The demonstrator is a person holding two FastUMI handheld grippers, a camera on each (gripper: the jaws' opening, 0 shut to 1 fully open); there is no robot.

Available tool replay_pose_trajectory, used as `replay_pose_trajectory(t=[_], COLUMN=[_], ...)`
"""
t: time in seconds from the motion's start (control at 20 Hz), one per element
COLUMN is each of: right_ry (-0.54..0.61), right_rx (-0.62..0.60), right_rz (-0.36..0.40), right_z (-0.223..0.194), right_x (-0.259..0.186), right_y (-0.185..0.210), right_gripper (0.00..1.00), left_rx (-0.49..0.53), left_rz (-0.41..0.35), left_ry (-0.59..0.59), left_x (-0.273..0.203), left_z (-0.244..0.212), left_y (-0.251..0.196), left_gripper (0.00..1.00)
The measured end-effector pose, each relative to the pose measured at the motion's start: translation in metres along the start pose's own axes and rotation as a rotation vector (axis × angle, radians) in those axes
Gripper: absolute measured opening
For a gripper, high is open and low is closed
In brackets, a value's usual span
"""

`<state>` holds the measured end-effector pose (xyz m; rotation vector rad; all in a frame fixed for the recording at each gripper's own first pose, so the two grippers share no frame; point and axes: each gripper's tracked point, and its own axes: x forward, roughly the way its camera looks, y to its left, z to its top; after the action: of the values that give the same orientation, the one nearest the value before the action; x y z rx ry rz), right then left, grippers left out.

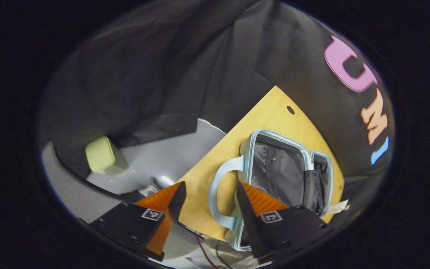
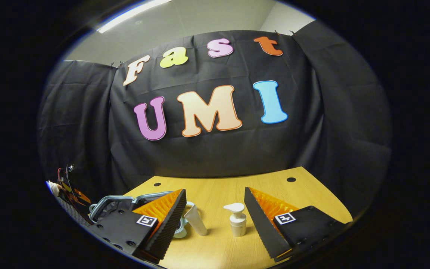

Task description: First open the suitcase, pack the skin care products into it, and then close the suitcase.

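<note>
One light-blue suitcase (image 1: 278,168) lies open on the wooden table (image 1: 267,112), its grey lining showing. The left gripper (image 1: 209,194) hovers with fingers spread wide over the suitcase's handle (image 1: 217,186), holding nothing. The right gripper (image 2: 215,201) is also wide and empty; between its fingers stand two skin care products: one white pump bottle (image 2: 237,220) and, left of it, one tube (image 2: 195,220). No writing on either is legible.

I see a wooden worktop (image 2: 218,246) carrying the suitcase (image 1: 282,172), lying open with its pale blue handle (image 1: 218,194) flat on the wood. Near it stand a tube (image 2: 195,220) and a pump bottle (image 2: 237,220), slightly apart.
</note>
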<state>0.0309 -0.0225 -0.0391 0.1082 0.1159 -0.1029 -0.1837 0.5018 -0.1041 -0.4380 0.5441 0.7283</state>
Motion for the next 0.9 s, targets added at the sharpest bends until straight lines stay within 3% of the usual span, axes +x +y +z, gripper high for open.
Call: replay_pose_trajectory(t=[0.05,0.1,0.2,0.3,0.4,0.45,0.65,0.9], right_ry=[0.006,0.006,0.013,0.029,0.047,0.058,0.115,0.168], right_rx=[0.006,0.002,-0.027,-0.046,-0.033,-0.028,-0.008,-0.030], right_rz=[-0.001,-0.006,-0.014,-0.015,-0.007,-0.005,0.007,0.038], right_z=[-0.002,-0.003,-0.007,-0.015,-0.024,-0.030,-0.059,-0.085], right_x=[0.002,0.004,0.008,0.015,0.022,0.026,0.038,0.054], right_y=[-0.003,-0.008,-0.018,-0.026,-0.033,-0.036,-0.045,-0.044], right_gripper=[0.98,0.98,0.98,0.98,0.98,0.98,0.98,0.98], left_rx=[0.056,0.107,0.199,0.262,0.260,0.266,0.366,0.404], left_rz=[0.030,0.046,0.002,-0.091,-0.249,-0.313,-0.515,-0.725], left_ry=[-0.067,-0.133,-0.235,-0.246,-0.209,-0.199,-0.252,-0.250], left_x=[-0.010,-0.022,-0.045,-0.061,-0.071,-0.077,-0.091,-0.109], left_z=[0.011,0.021,0.028,0.011,-0.020,-0.035,-0.084,-0.144], left_y=[-0.009,-0.027,-0.080,-0.147,-0.229,-0.268,-0.392,-0.508], left_gripper=[0.95,0.90,0.93,0.93,0.97,0.93,0.94,0.93])
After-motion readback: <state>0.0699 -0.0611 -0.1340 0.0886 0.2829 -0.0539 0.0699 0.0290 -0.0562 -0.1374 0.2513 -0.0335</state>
